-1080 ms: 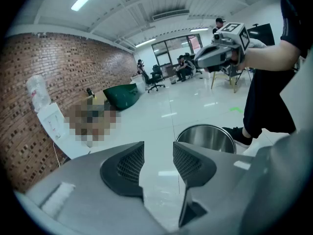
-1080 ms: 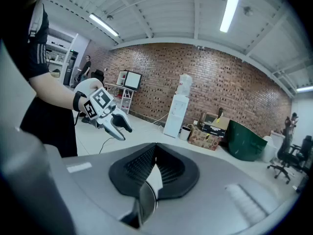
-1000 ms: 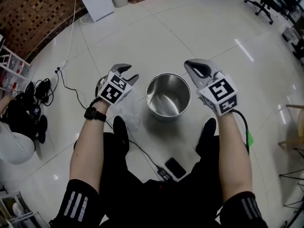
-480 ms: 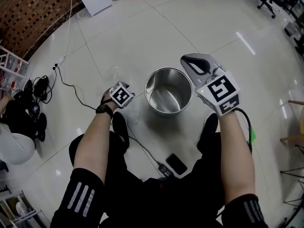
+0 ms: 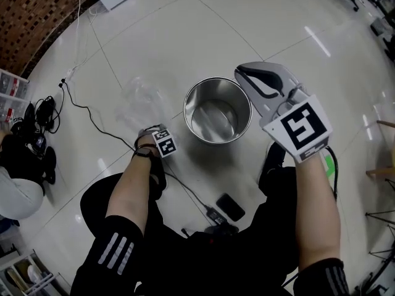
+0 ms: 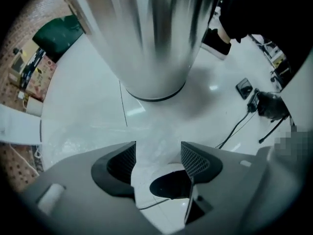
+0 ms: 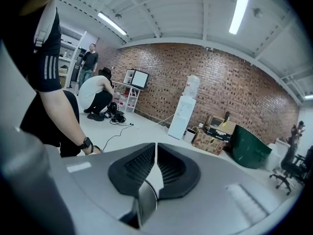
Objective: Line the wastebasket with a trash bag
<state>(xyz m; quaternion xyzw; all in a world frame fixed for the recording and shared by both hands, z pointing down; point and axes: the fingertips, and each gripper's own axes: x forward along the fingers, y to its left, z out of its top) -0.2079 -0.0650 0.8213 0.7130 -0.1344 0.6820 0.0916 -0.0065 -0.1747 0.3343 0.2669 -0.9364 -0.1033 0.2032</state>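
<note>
A shiny steel wastebasket stands upright on the white tiled floor, and it fills the top of the left gripper view. A crumpled clear trash bag lies flat on the floor to its left. My left gripper is low beside the basket and points straight down over the bag's near edge. Its jaws have just been opening and stand open; the film lies below them and the pads do not press on it. My right gripper is held high over the basket's right rim, shut and empty.
A black phone and a black cable lie on the floor near my feet. A crouching person and a pile of gear are at far left. A white water dispenser stands by the brick wall.
My left gripper has dropped from about the basket's rim height down to the floor at the bag's edge, and its jaws have spread. The right gripper has stayed where it was.
</note>
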